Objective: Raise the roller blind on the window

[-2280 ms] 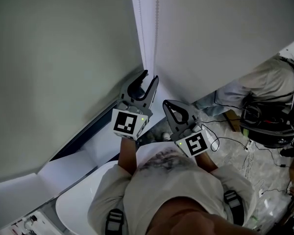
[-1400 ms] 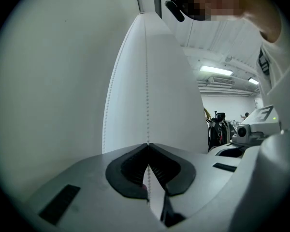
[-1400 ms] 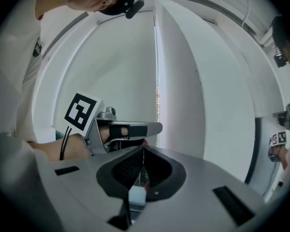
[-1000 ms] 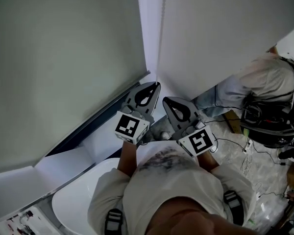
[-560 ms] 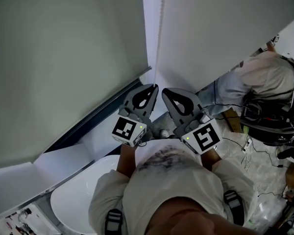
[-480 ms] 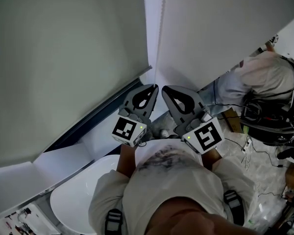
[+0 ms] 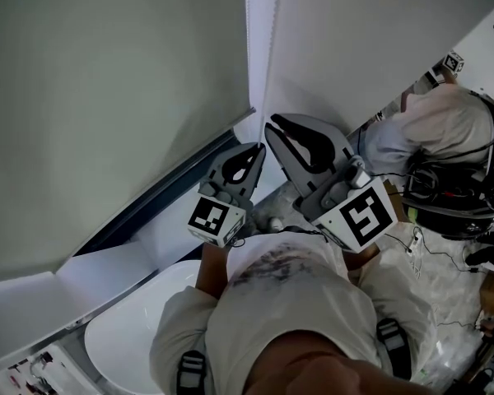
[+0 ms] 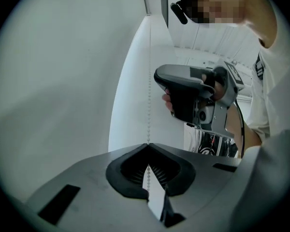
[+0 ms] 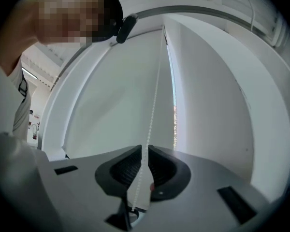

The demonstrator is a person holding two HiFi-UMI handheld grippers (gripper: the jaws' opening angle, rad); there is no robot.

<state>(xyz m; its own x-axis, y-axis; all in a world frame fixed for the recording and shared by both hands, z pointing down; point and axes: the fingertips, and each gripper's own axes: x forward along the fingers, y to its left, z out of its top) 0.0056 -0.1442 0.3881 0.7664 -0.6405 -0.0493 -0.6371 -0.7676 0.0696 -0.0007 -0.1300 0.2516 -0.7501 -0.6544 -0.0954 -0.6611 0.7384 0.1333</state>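
Observation:
The grey-green roller blind (image 7: pixel 107 97) hangs at the left, its bottom edge just above the sill. A white bead chain (image 7: pixel 269 56) drops beside it. My left gripper (image 7: pixel 259 146) is shut on the chain low down; in the left gripper view its tips (image 8: pixel 148 145) meet around the beads (image 8: pixel 149 81). My right gripper (image 7: pixel 270 123) is higher and nearer the head camera. Its jaws are opening: a narrow gap shows at the tips (image 9: pixel 144 150), and the chain (image 9: pixel 154 95) runs loosely through it.
A white window sill (image 7: pixel 169 237) runs below the blind. A white rounded tabletop (image 7: pixel 132 348) lies at the lower left. Another person (image 7: pixel 445 130) with gear and cables (image 7: pixel 420 253) is at the right, beside a pale wall (image 7: pixel 379 31).
My right gripper has risen along the chain and come closer to the head camera, its jaws parting slightly. The left gripper has stayed in place, shut on the chain.

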